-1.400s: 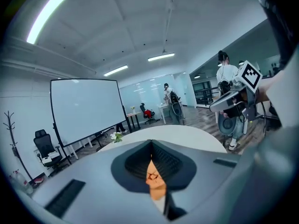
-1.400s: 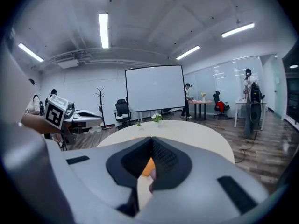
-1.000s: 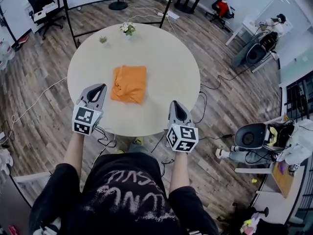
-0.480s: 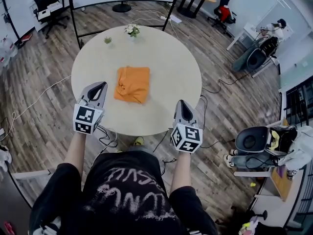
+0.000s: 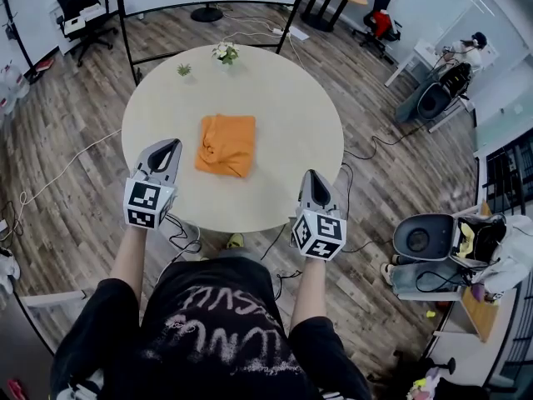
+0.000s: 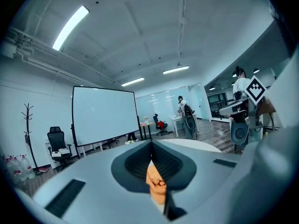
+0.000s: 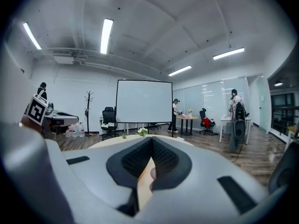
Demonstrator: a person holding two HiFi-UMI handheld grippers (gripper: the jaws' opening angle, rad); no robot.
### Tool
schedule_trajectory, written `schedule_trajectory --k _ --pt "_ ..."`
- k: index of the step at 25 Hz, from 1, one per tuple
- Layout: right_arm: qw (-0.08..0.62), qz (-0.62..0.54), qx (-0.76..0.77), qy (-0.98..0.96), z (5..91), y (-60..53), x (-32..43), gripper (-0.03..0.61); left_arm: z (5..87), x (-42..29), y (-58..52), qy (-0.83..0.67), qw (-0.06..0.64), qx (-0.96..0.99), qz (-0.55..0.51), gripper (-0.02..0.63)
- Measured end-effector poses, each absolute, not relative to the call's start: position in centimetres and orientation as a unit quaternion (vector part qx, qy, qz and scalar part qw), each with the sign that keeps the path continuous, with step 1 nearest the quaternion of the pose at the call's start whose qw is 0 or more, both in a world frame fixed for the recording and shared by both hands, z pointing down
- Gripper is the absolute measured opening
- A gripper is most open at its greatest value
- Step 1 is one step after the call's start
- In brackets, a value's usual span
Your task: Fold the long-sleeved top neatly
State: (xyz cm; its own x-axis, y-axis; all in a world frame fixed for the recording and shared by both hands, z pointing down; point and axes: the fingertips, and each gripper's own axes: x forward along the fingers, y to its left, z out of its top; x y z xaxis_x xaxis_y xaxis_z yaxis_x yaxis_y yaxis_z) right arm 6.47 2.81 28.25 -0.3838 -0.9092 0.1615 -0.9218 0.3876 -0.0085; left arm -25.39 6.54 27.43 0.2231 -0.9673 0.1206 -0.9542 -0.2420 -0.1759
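Observation:
An orange long-sleeved top (image 5: 225, 144) lies folded into a small rectangle at the middle of the round pale table (image 5: 283, 98). My left gripper (image 5: 166, 150) hovers at the table's near left edge, shut and holding nothing, a hand's width left of the top. My right gripper (image 5: 312, 183) hangs at the near right edge, shut and holding nothing too. Past the closed jaws in the left gripper view a sliver of the orange top (image 6: 156, 185) shows. In the right gripper view only the pale table (image 7: 140, 192) shows between the jaw tips.
A small vase of flowers (image 5: 223, 52) and a tiny plant (image 5: 184, 70) stand at the table's far edge. A black frame (image 5: 125, 15) stands behind the table. Office chairs (image 5: 79, 2), cables on the wooden floor and a grey machine (image 5: 420, 240) surround it.
The view shifted a little between the earliest frame and now; both grippers stay shut and almost still at the table's near edge. The top has not moved.

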Motion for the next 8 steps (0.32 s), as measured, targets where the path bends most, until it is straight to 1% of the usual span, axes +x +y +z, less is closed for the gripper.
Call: schedule_trajectory --k 8 --pt "0.066 0.049 0.553 -0.829 28.07 2.62 6.61 0.003 27.29 -25.47 6.45 0.615 0.033 -0.781 -0.104 0.011"
